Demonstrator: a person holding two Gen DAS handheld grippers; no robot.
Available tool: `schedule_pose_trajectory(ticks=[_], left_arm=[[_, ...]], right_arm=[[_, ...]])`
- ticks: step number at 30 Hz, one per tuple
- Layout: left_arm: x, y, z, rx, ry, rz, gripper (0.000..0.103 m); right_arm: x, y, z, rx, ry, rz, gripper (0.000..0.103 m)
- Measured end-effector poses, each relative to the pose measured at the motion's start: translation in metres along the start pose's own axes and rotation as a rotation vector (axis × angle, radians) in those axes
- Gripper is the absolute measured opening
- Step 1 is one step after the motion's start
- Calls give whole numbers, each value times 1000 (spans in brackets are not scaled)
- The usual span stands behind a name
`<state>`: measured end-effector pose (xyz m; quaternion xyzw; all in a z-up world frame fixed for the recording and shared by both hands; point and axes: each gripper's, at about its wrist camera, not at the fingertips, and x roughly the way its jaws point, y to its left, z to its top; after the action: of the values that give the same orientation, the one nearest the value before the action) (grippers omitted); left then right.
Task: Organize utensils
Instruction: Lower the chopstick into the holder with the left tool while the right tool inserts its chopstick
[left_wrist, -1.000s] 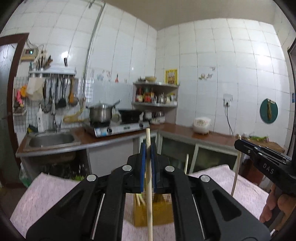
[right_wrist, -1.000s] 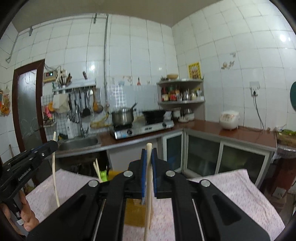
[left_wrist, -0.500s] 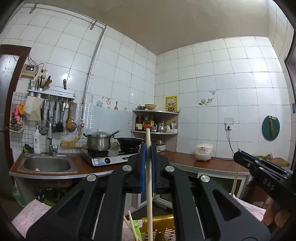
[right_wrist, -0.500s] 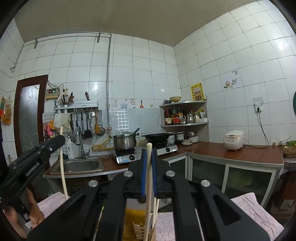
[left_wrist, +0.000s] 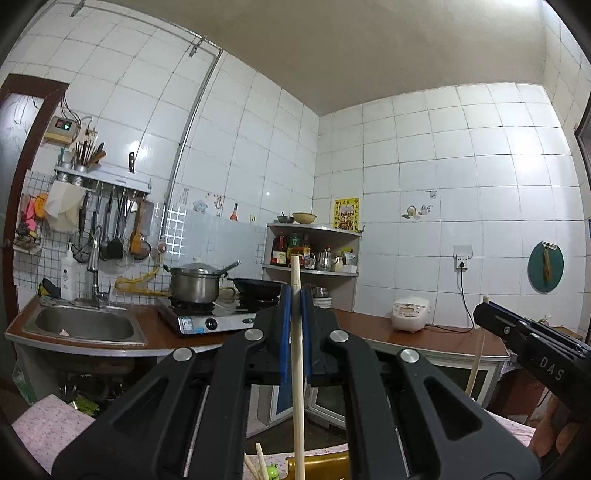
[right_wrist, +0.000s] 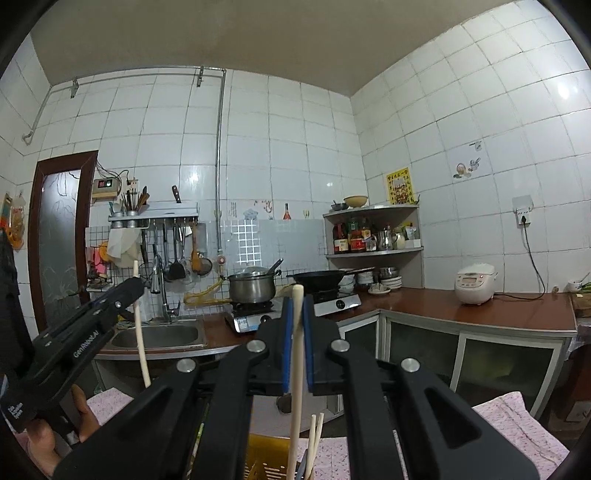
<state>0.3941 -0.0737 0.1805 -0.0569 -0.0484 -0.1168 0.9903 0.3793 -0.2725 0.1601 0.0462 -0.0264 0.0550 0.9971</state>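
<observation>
Walls: white glazed tiles (right_wrist: 288, 155) from counter to ceiling, with bright glare spots.
Ceiling: plain beige (left_wrist: 369, 55).
Pipe: a metal pipe (right_wrist: 220, 147) runs down the wall, with a horizontal run near the ceiling.
Door: dark wooden frame with frosted glass (right_wrist: 59, 240) at the left.
Counter: L-shaped brown countertop (right_wrist: 480, 312) over glass-fronted cabinets (right_wrist: 506, 363).
Sink: steel basin (left_wrist: 85, 325) with a faucet (left_wrist: 95, 280).
Stove: two-burner cooker (left_wrist: 207, 319) carrying a steel pot (left_wrist: 194, 284) and a black wok (left_wrist: 258, 288).
Corner shelf: two tiers (right_wrist: 373, 251) with bottles and bowls.
Rack: wall rail with hanging ladles (left_wrist: 110, 221).
Appliance: white rice cooker (right_wrist: 474, 284), an outlet (right_wrist: 522, 212) above it.
</observation>
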Motion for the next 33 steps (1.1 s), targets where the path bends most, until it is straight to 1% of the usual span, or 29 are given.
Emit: schedule_pose_trajectory(ticks=[4, 7, 13, 15, 17, 21, 24, 26, 30, 33], left_arm=[[8, 8, -15, -39, 16, -2, 4], [16, 16, -25, -61, 29, -2, 4], [23, 21, -34, -62, 39, 11, 4], [24, 21, -39, -55, 42, 14, 4], [24, 20, -46, -49, 54, 14, 4], [23, 18, -64, -38, 94, 6, 4], [19, 19, -79, -41, 129, -3, 4], [14, 20, -91, -32, 157, -1, 4], [10, 22, -109, -20, 213, 11, 4], [5, 23, -120, -21, 250, 22, 4]], right_arm=[[11, -3, -10, 10, 24, 0, 6], [15, -4, -14, 5, 15, -6, 6], [24, -4, -8, 19, 2, 3, 6], [27, -1, -11, 0, 0, -2, 6], [32, 1, -22, -14, 12, 1, 6], [41, -1, -52, -11, 71, 17, 6], [44, -8, -80, 17, 120, 37, 6], [44, -14, -92, 37, 133, 40, 6], [46, -20, -108, 54, 180, 42, 6], [47, -18, -115, 29, 213, 32, 8]])
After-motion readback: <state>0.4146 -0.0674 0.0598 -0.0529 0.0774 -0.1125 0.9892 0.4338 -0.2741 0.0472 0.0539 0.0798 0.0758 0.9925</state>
